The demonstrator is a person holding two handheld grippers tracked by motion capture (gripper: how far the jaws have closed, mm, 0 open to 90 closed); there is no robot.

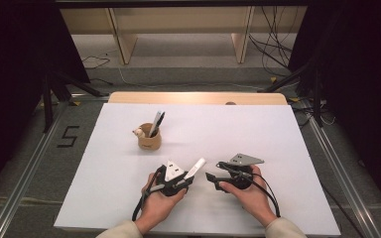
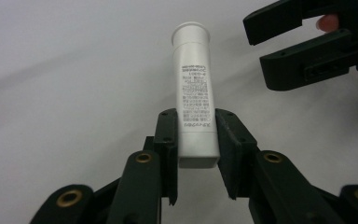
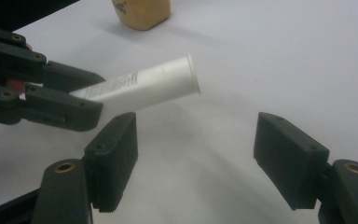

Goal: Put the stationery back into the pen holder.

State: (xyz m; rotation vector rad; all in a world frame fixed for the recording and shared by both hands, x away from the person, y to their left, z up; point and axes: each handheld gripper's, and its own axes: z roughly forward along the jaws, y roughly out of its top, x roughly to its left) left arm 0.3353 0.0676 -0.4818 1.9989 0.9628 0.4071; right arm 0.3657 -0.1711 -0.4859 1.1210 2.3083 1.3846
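White sheeting covers the table (image 1: 129,208), and everything is placed here against the tan wooden cup (image 1: 149,139) that stands toward the sheet's far left part, with two pens (image 1: 157,122) upright in it and a small pale figure (image 1: 138,132) on its rim.

Nearer the person than the cup and a little to its right, the left gripper (image 1: 187,179) holds a white plastic tube with fine printed text (image 2: 196,98). Its jaws stand partly closed and press the tube's flat crimped end from both sides; the capped end sticks out past the fingertips, up and away from the hand, clear of the sheet.

Farther right of the cup, the right gripper (image 1: 209,176) points at the tube's side, its jaws wide apart and holding nothing. In the right gripper view the tube's cap (image 3: 182,74) hangs above and beyond the gap between those jaws, not touching either.

Bare sheet lies all round both hands, with the near edge close behind the wrists. Nothing stands between the grippers and the cup.
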